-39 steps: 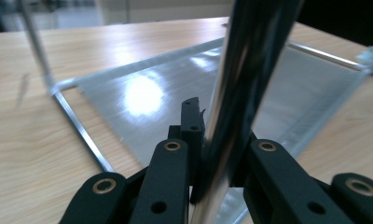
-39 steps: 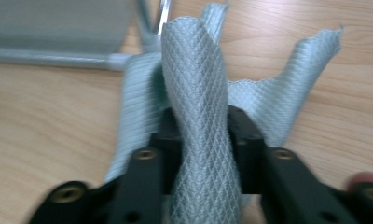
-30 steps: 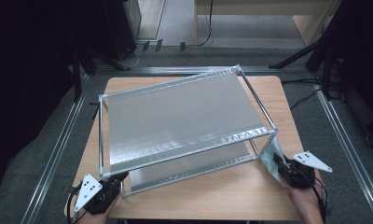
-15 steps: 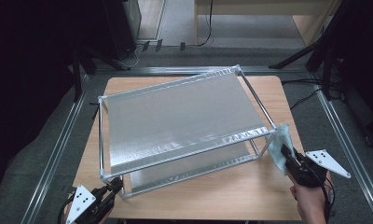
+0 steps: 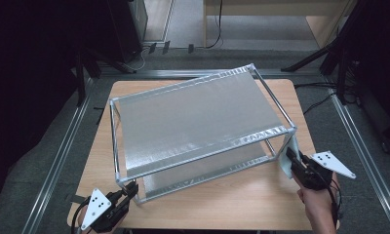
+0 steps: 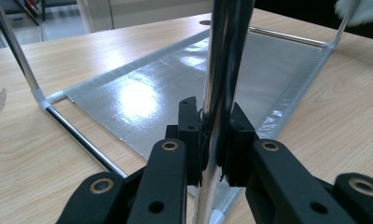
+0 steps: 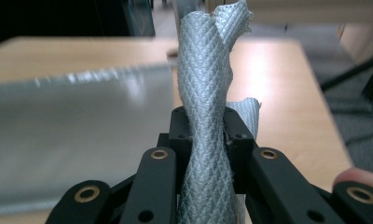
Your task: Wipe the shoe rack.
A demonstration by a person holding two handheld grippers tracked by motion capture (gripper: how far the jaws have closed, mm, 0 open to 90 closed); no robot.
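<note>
Left tool [image 5: 127,191]: its two black jaws are pressed together on the shiny upright pole [image 6: 222,70] at the near left corner of the metal frame [image 5: 116,141].
Right tool [image 5: 294,161]: it is clamped on a bunched-up flap of silver cloth [image 7: 208,93] at the near right corner.
Where the frame is: it stands on the wooden table [image 5: 222,204], a bit crooked to the table's edges, with one silver sheet [image 5: 193,117] stretched over the top and another low down.
Job now, I think: one tool holds the frame steady while the other tugs the cloth at its corner.
What could go wrong: a hard pull on the cloth could drag or tip the light frame.
Why: only one pole is held.
Also: the smooth pole could slip in the left tool.
Also: the cloth could slide out of the right tool, or tear at the corner, if the pull comes at a slant.
</note>
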